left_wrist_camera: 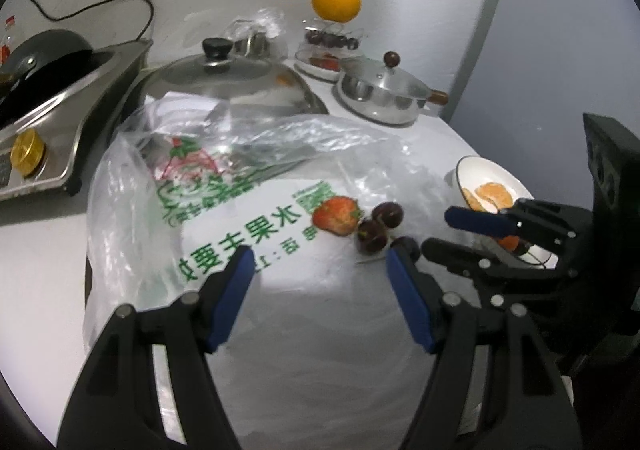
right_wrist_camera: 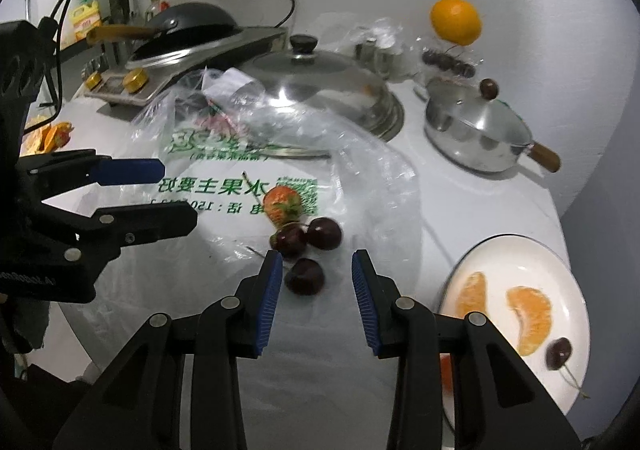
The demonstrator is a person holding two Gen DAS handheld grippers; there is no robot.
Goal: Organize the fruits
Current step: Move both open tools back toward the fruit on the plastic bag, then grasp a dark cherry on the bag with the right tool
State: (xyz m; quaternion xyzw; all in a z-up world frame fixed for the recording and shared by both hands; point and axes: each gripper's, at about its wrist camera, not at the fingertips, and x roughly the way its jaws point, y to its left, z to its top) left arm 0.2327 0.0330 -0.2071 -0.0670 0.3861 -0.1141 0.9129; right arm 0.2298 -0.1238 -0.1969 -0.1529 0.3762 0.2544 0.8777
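Strawberry (right_wrist_camera: 282, 203) sits on the plastic bag (right_wrist_camera: 224, 186), three cherries (right_wrist_camera: 307, 236) right beside it on the plate (right_wrist_camera: 560, 278) side. Right gripper (right_wrist_camera: 316, 286) hangs over the nearest cherry, jaws narrow, gripping nothing. Left gripper (left_wrist_camera: 320, 282) is wide, empty, near the strawberry.

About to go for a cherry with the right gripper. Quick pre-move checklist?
1. Right gripper empty, fingers apart: ok.
2. Nearest cherry just ahead of its fingertips, lying apart from the others: ok.
3. Gap wide enough for that cherry: cannot tell, looks close.
4. Neighbours clear: two more cherries and the strawberry sit just beyond: ok, but tight.
5. Plate has bare room beside the orange segments and the cherry already on it: ok.
6. Left gripper open, empty, over the plastic bag, off the right gripper's path: ok.
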